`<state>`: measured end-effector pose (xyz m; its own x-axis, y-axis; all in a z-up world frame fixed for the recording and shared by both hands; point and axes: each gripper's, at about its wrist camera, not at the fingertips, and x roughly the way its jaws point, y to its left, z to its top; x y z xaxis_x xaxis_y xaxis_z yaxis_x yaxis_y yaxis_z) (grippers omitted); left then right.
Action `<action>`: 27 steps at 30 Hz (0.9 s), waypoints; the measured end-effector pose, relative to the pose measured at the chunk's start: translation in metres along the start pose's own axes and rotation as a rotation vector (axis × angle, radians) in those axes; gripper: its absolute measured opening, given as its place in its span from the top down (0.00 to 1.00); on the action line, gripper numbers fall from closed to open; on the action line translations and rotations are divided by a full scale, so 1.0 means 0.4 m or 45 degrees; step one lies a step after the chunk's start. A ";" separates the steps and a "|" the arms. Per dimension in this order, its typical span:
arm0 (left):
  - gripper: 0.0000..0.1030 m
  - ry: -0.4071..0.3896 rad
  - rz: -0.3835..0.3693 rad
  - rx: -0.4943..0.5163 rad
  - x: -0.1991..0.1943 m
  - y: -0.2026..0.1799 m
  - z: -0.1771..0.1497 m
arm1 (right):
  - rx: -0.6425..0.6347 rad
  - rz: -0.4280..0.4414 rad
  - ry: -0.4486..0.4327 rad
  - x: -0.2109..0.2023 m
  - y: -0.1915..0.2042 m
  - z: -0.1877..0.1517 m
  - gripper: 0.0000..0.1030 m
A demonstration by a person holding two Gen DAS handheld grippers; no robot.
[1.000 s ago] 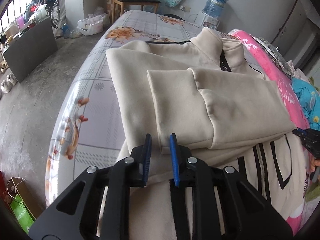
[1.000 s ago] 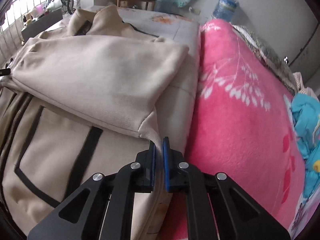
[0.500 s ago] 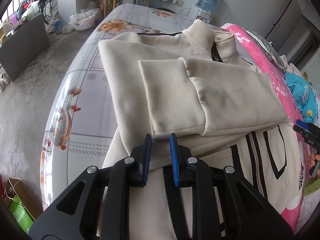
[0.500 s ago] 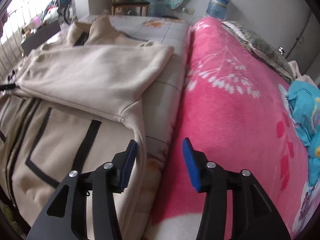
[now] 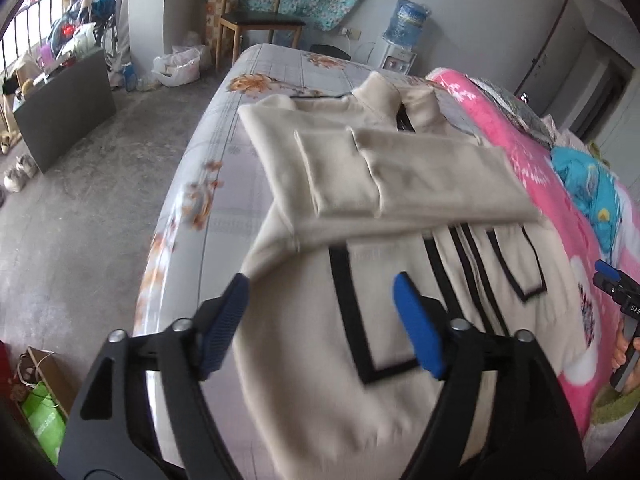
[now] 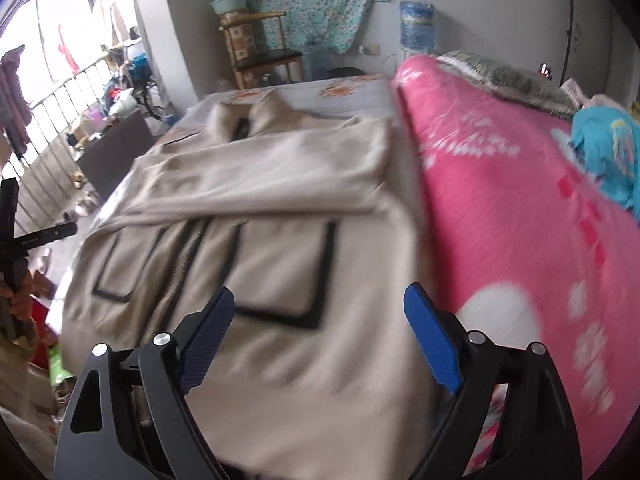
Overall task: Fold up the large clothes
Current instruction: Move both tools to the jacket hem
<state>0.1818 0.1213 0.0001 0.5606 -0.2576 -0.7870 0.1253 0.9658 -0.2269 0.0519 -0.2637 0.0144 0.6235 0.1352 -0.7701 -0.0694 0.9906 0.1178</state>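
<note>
Beige jacket (image 5: 400, 184): spread on the bed, collar at the far end, hem at the near end; both sleeves folded across the chest, cuffs overlapping near the middle.
Jacket front: black outlined pocket rectangles and a centre zip on the near half, below the folded sleeves.
Left gripper (image 5: 320, 320): jaws spread wide, have just been opening; nothing between the blue pads (image 5: 420, 336), fabric lies beneath them, released.
Left gripper position: above the near left part of the jacket, over the left pocket outline; picture is motion-blurred.
Right gripper (image 6: 316, 336): jaws spread wide, have just been opening; nothing clamped, the jacket's near right part lies under the gap.
Right gripper in left view: its tip (image 5: 616, 292) shows at the right edge, with fingers of the person's hand on its handle.
Bed sheet (image 5: 224, 168): grey, orange flower print, bare strip left of the jacket.
Pink blanket (image 6: 520, 208): just beside the jacket's right edge, runs near to far.
Blue cloth (image 6: 608, 152): lies on the blanket, far right.
Background: wooden chair (image 5: 256, 20) and water dispenser bottle (image 5: 408, 20) by the far wall.
</note>
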 end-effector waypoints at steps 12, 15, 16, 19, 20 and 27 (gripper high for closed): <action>0.19 0.088 0.332 0.141 0.000 -0.056 -0.261 | -0.032 -0.013 0.114 0.115 0.213 -0.192 0.16; 0.16 0.062 0.357 0.106 -0.004 -0.046 -0.277 | -0.097 -0.104 0.126 0.141 0.239 -0.215 0.16; 0.16 0.068 0.357 0.103 -0.006 -0.046 -0.276 | -0.108 -0.124 0.126 0.138 0.244 -0.216 0.14; 0.16 0.021 0.393 0.125 -0.037 -0.060 -0.268 | -0.114 -0.123 0.116 0.120 0.254 -0.207 0.14; 0.16 0.004 0.389 0.135 -0.045 -0.070 -0.265 | -0.114 -0.111 0.111 0.115 0.258 -0.204 0.14; 0.14 0.039 0.332 0.181 -0.005 -0.149 -0.260 | -0.161 -0.111 0.137 0.139 0.294 -0.208 0.11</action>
<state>0.0880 0.0612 -0.0444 0.5643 0.0015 -0.8256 0.0946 0.9933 0.0665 0.0136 -0.1382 -0.0667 0.5451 0.0430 -0.8373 -0.1204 0.9923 -0.0274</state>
